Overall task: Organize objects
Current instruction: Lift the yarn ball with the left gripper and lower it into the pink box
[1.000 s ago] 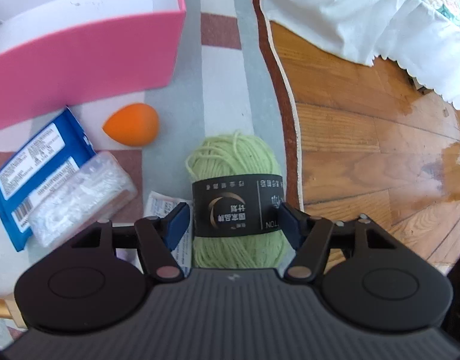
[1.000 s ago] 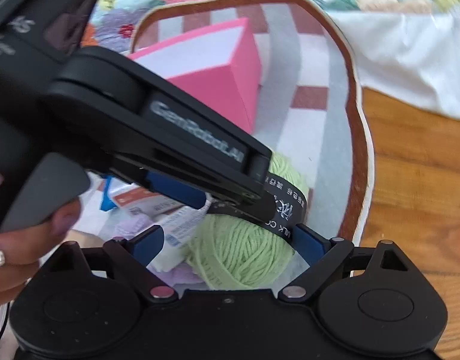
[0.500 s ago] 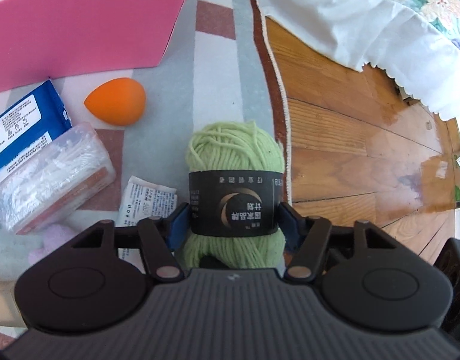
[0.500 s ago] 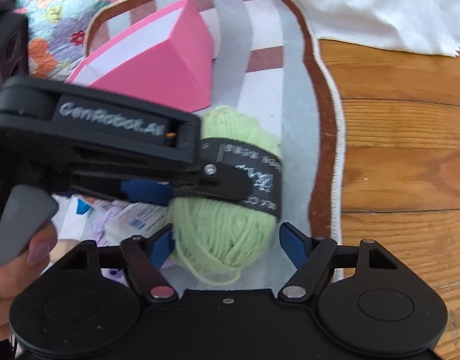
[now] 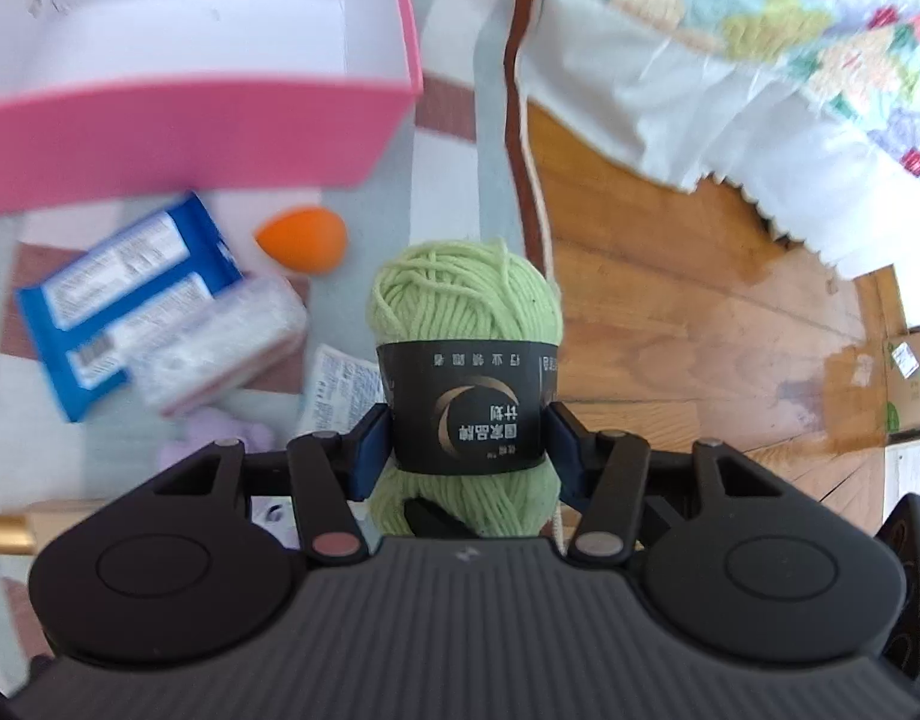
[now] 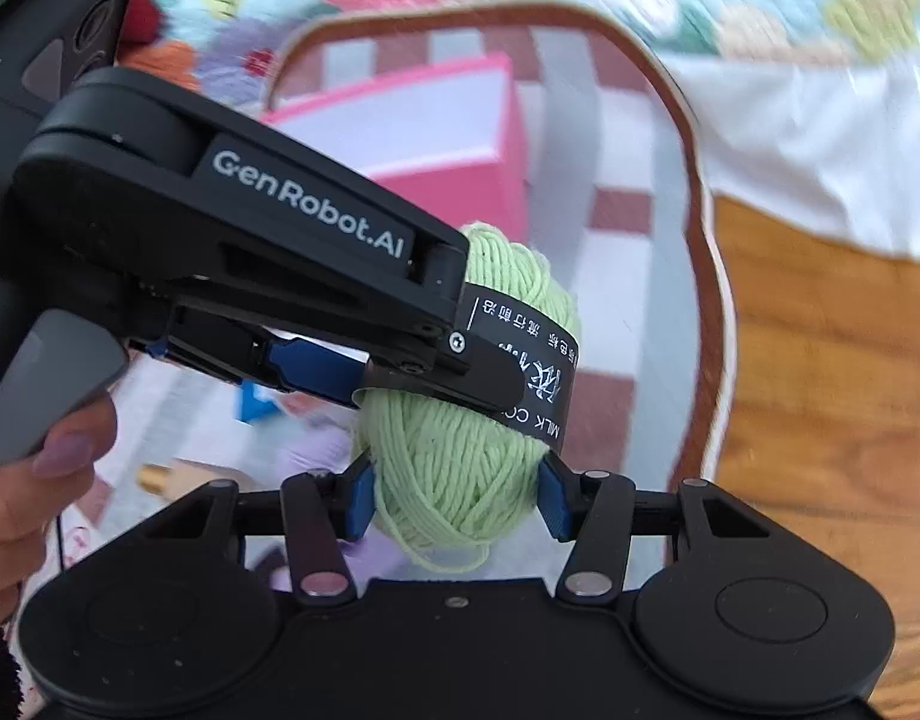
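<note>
A green yarn ball (image 5: 467, 300) with a black label is held up off the rug. My left gripper (image 5: 467, 450) is shut on its labelled middle. In the right wrist view the yarn (image 6: 460, 468) sits between my right gripper's (image 6: 457, 504) blue pads, which close on its lower end. The left gripper's body (image 6: 250, 252) crosses that view from the left. The open pink box (image 5: 208, 120) with a white inside stands on the rug at upper left, also in the right wrist view (image 6: 448, 138).
On the striped rug (image 5: 454, 108) lie an orange egg-shaped sponge (image 5: 304, 239), a blue packet (image 5: 118, 300), a clear plastic pack (image 5: 220, 348), a paper sachet (image 5: 340, 387) and a purple item (image 5: 220, 444). Wooden floor (image 5: 688, 330) lies right; a white floral cloth (image 5: 730, 60) hangs at the upper right.
The left gripper closed on the yarn and lifted it off the rug toward the pink box. The right gripper came up under it and its pads closed in on the lower end.
</note>
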